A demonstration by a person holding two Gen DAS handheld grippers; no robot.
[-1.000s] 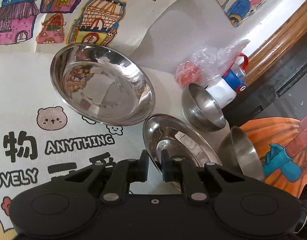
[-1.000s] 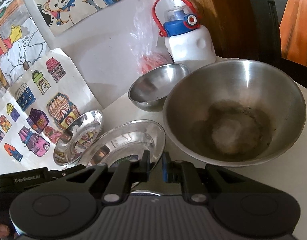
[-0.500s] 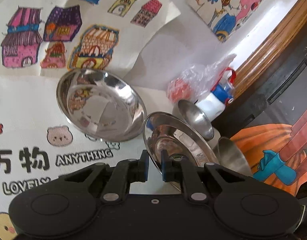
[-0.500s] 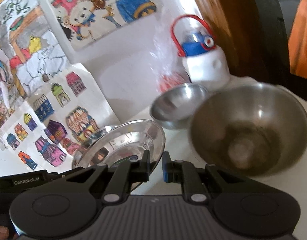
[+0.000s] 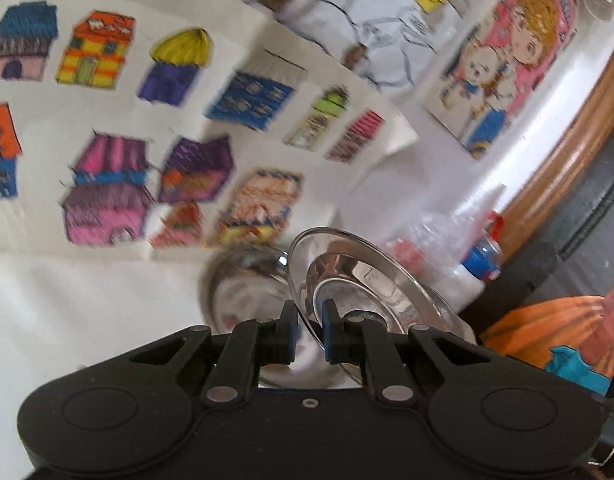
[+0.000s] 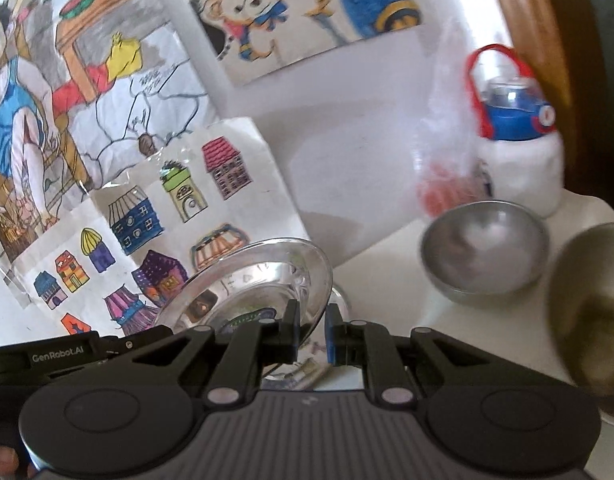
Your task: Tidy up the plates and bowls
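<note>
Steel plate (image 5: 359, 280) is off the table, tilted, pinched by its rim from both sides: left gripper (image 5: 309, 330) clamps the near-left edge, right gripper (image 6: 312, 334) the opposite edge, fingers of each nearly closed on thin metal. The second plate (image 5: 243, 284) lies on the table just behind and below the held one, so stacking likely means travelling toward it and levelling out. Small bowl (image 6: 485, 254) and big bowl (image 6: 587, 312) sit right of the right gripper, bottle (image 6: 515, 136) behind.

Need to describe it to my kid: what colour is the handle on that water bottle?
Red; the bottle handle shows best in the right wrist view.
</note>
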